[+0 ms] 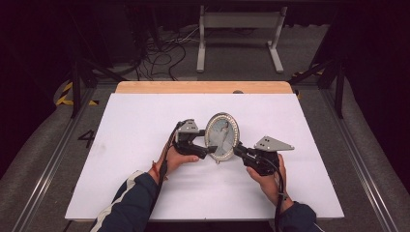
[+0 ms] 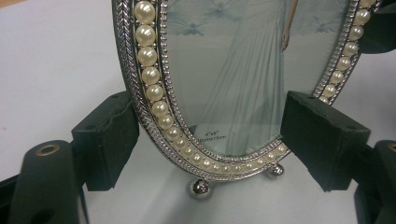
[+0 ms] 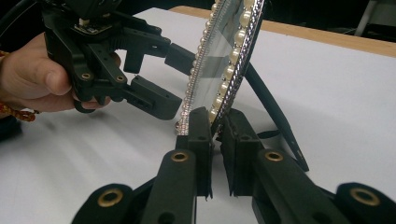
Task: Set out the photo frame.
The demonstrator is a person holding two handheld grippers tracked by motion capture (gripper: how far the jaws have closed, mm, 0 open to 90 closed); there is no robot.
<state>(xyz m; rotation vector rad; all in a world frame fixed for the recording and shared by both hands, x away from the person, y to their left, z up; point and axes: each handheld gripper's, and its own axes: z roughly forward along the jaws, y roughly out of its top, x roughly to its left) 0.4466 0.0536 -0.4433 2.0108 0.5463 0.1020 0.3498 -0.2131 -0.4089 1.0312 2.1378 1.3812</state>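
— My right gripper (image 3: 215, 122) is clamped on the oval pearl photo frame's (image 1: 222, 136) rim at five o'clock.
— And my left gripper (image 2: 205, 135) is spread, frame upright between its pads, untouched.

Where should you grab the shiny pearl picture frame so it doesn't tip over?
Pinch the thin pearl rim low down, from the side, edge-on. The picture frame stands upright on small ball feet with a back strut, so its rim is narrow enough for the jaws. The right gripper is shut on the lower rim that way; the left gripper faces the front, open.
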